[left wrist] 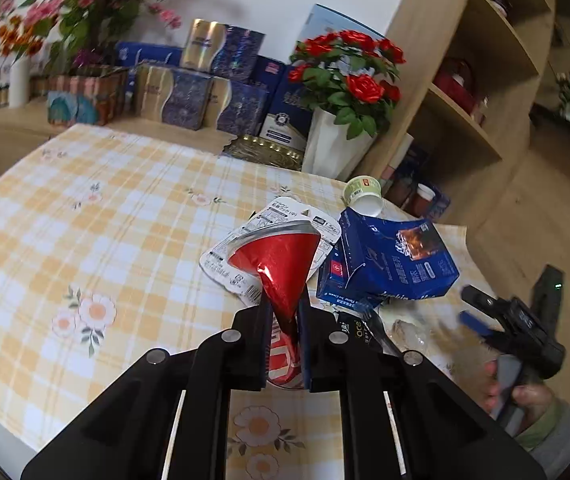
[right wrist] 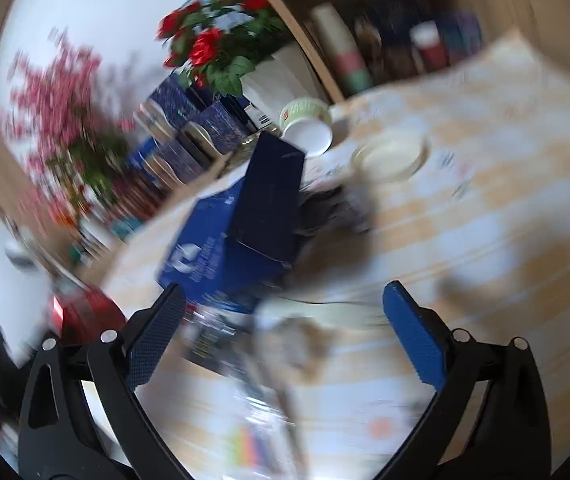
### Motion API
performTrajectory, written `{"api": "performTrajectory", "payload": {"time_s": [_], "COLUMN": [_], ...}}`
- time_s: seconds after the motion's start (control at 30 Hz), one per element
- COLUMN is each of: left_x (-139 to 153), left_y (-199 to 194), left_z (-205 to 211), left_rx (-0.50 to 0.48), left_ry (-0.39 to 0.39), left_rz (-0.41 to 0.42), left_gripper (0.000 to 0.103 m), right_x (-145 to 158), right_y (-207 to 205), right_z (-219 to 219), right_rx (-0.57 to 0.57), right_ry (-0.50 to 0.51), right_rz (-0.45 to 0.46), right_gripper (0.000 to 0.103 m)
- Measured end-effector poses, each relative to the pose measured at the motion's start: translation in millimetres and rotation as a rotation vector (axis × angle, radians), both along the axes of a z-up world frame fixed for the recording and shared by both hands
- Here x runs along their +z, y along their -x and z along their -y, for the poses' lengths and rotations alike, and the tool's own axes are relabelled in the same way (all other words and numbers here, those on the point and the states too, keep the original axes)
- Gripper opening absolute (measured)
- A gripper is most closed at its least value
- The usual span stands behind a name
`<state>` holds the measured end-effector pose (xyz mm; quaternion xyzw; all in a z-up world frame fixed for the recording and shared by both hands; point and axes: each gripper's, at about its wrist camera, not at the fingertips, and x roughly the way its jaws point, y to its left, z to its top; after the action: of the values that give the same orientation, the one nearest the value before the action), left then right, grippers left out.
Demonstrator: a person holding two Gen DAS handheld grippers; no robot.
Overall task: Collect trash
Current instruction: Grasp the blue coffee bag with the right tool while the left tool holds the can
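Red wrapper (left wrist: 281,272), centre frame: clamped at its crumpled tip by left gripper (left wrist: 283,320). Light, crinkly, likely slippery. Right gripper (right wrist: 285,320): jaws apart, nothing held.

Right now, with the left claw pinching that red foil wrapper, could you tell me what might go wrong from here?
1. The left claw grips only the narrow tail of the red foil wrapper, so it could slip out when lifted.
2. The right claw is open and its view is motion-blurred; swinging in fast, it could knock the blue carton or the tipped paper cup.
3. The black plastic fork lies beside the left claw and could snag.
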<state>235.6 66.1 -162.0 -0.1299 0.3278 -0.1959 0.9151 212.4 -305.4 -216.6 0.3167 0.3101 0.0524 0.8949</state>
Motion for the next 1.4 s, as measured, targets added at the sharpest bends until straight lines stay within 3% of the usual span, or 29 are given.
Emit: {"api": "performTrajectory", "payload": {"time_s": [0.07,0.33,0.43,0.47,0.5,0.73,1.13,1.4], "left_x": [-1,-7,-7,-6,-5,7,31,53], "left_y": [4,8,7,8,9,17,45,88], "left_z": [-3,1,2,2,3,12,18,25], "left_rx": [0.013,0.003,0.001,-0.002,-0.006,-0.026,-0.039,-0.067], "left_ry": [0.014,-0.007,0.0,-0.002,-0.007,-0.024,-0.002,0.001], "left_rz": [-0.006,-0.01,-0.013,-0.009,-0.003,0.041,0.063,0.081], "left_gripper": [0.011,0.011,0.011,0.011,0.011,0.011,0.01,0.01], "right_x": [-12,-29,-29,-28,-25,18,55,93], "right_y": [-12,-55,-61,-61,-59,-31,7,77], "right_z": [-4,-11,-8,-7,-6,-3,15,24], "right_rx": [-0.025,-0.112,-0.124,-0.127,-0.124,-0.163,-0.184,-0.22], "right_ry": [-0.126,-0.299,-0.285,-0.265,-0.244,-0.131,-0.133,-0.055], "right_rz": [-0.009,-0.024,-0.036,-0.033,-0.025,0.131,0.209,0.317], "right_gripper": [0.097,0.094,0.073,0.053,0.043,0.041,0.037,0.036]}}
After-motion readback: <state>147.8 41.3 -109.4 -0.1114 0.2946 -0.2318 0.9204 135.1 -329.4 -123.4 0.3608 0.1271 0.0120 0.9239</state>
